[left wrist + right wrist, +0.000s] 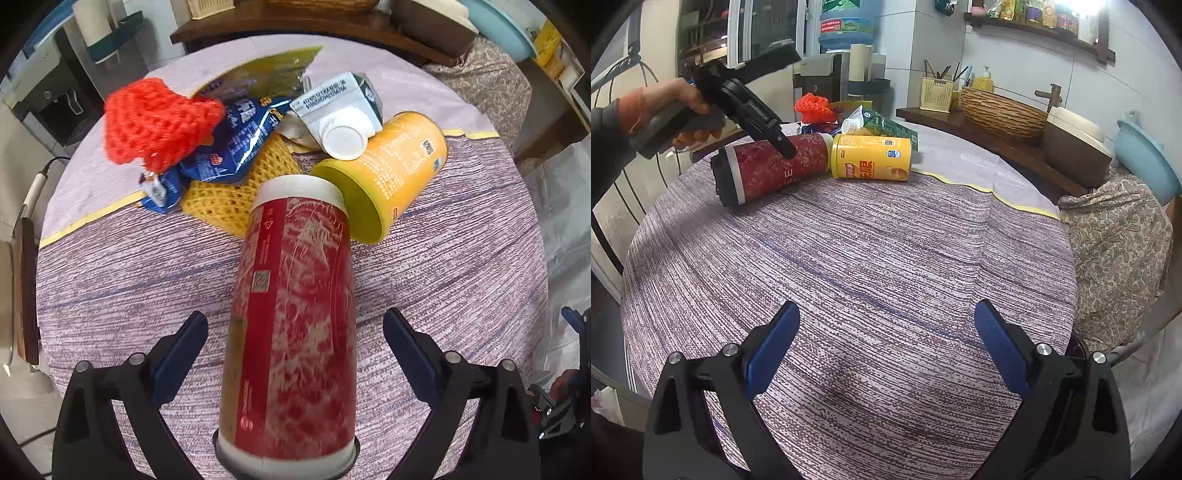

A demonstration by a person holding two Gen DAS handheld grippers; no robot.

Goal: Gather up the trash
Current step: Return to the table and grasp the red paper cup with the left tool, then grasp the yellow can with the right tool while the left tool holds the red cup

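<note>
wall: white tiles [1015, 70], upper right
shelf: dark wood [1039, 31], top right
counter: wooden [979, 129], right of centre

Purple woven tablecloth [871, 266], wicker basket [1001, 110], blue basin [1148, 158], water dispenser bottle [846, 22], paisley cloth [1119, 236]

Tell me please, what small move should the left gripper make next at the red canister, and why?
Probably close the jaws. The left gripper stands open astride the red canister, which lies on its side on the table, with a gap at each pad. Its far end seems to touch the yellow can, so squeeze gently before lifting.
</note>
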